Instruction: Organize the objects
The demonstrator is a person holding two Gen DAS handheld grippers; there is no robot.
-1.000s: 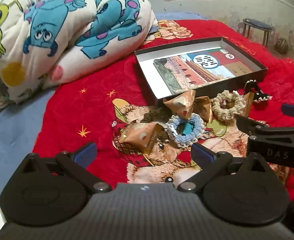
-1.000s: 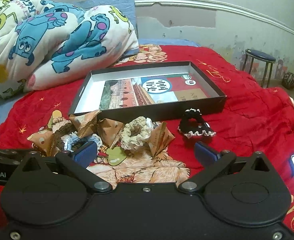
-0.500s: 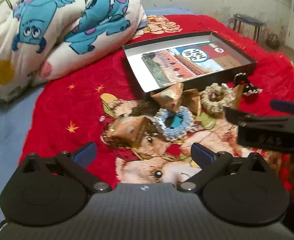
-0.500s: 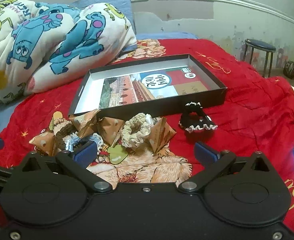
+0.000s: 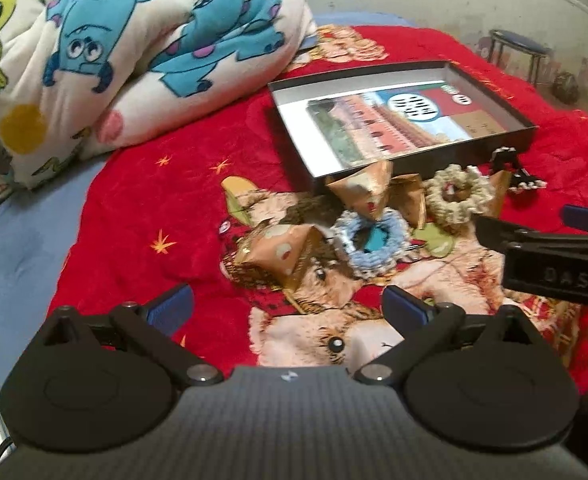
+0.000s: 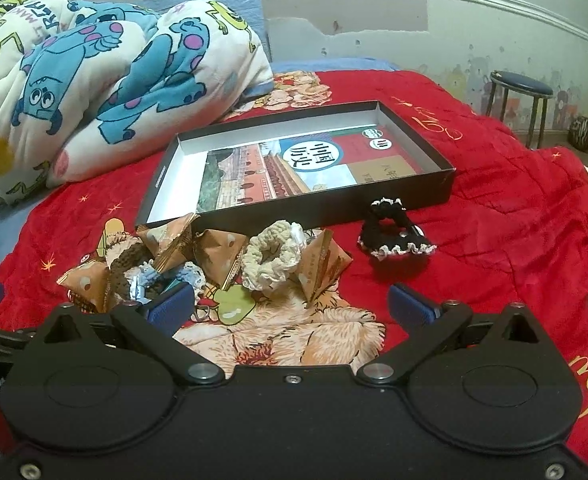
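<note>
Ahead, both grippers agape and empty, scrunchie-and-packet pile just beyond their fingertips.

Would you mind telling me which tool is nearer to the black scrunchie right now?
Right. The right tool sits open just short of the black scrunchie, slightly to its left. The left tool is farther, with the pile of packets and scrunchies between it and the black scrunchie.

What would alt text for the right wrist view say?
An open right gripper hovers over a red blanket, facing a pile of crocheted scrunchies and paper packets before a shallow black box. A black scrunchie lies apart.
</note>
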